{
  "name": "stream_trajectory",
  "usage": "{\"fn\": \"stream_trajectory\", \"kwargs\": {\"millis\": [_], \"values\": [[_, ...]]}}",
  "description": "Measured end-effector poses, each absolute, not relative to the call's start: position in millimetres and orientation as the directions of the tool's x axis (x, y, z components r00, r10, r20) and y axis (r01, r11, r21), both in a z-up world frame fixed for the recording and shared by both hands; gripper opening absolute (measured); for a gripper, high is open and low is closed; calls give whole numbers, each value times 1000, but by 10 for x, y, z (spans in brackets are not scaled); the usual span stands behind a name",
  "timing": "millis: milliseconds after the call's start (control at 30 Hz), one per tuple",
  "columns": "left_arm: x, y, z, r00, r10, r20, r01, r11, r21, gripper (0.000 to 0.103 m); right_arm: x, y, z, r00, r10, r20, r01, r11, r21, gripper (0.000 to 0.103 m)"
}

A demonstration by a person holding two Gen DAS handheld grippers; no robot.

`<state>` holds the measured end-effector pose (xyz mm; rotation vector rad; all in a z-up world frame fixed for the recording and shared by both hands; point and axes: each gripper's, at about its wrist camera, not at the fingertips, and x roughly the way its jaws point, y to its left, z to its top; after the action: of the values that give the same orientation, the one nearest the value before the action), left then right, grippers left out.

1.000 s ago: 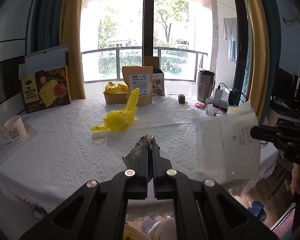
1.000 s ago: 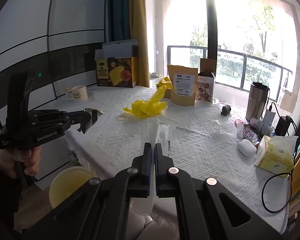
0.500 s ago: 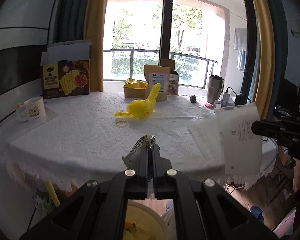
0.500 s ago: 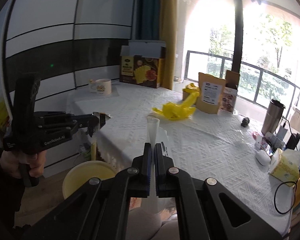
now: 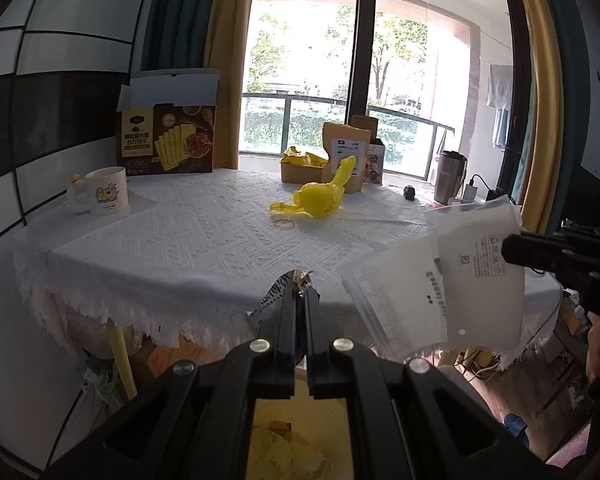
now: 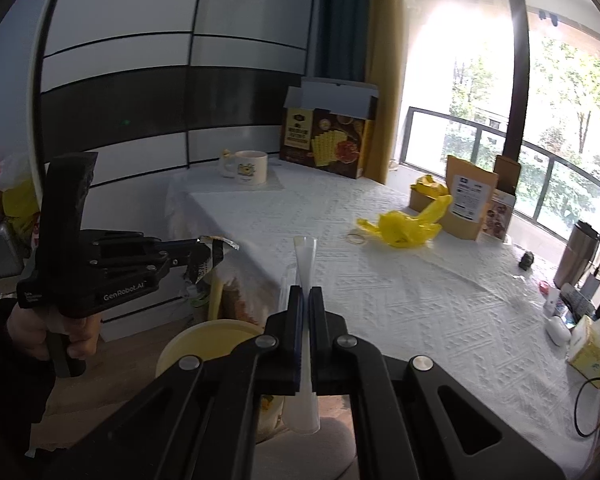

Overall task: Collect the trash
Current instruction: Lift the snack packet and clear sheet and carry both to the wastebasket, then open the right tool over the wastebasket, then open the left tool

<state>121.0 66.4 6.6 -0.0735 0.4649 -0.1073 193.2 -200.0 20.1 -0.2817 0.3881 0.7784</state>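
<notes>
My left gripper is shut on a crumpled dark snack wrapper, held out past the near edge of the white-clothed table. The right wrist view shows that same left gripper with the wrapper above the floor, left of the table. My right gripper is shut on a clear white plastic bag, seen edge-on. In the left wrist view that bag hangs flat from the right gripper. A pale yellow bin stands on the floor below both; its inside shows trash.
On the table lie a yellow plastic bag, a rubber band, a mug, a cracker box, brown pouches, a steel tumbler and a tissue box. A person's hand grips the left tool.
Both grippers have drawn back from over the table to past its near edge, each still holding its piece. The yellow bin now shows beneath them.
</notes>
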Motion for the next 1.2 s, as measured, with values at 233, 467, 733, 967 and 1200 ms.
{"fn": "stream_trajectory", "kwargs": {"millis": [233, 467, 733, 967, 1200], "values": [[1065, 854, -72, 884, -92, -459, 51, 994, -102, 3, 1915, -1748, 36, 608, 643, -465, -756, 649, -91, 2], [1003, 1016, -339, 863, -80, -498, 16, 991, -132, 3, 1938, -1558, -195, 564, 653, -505, -784, 617, -77, 2], [985, 1141, -581, 847, -75, -526, -19, 985, -170, 3, 2102, -1295, -640, 479, 646, -595, -817, 576, -32, 2], [1088, 1174, -735, 821, -82, -565, -26, 983, -181, 3, 2207, -1181, -915, 425, 631, -648, -828, 561, 4, 3], [1160, 1149, -802, 809, -93, -580, -20, 983, -185, 3, 2224, -1099, -1029, 429, 598, -677, -825, 564, -25, 3]]}}
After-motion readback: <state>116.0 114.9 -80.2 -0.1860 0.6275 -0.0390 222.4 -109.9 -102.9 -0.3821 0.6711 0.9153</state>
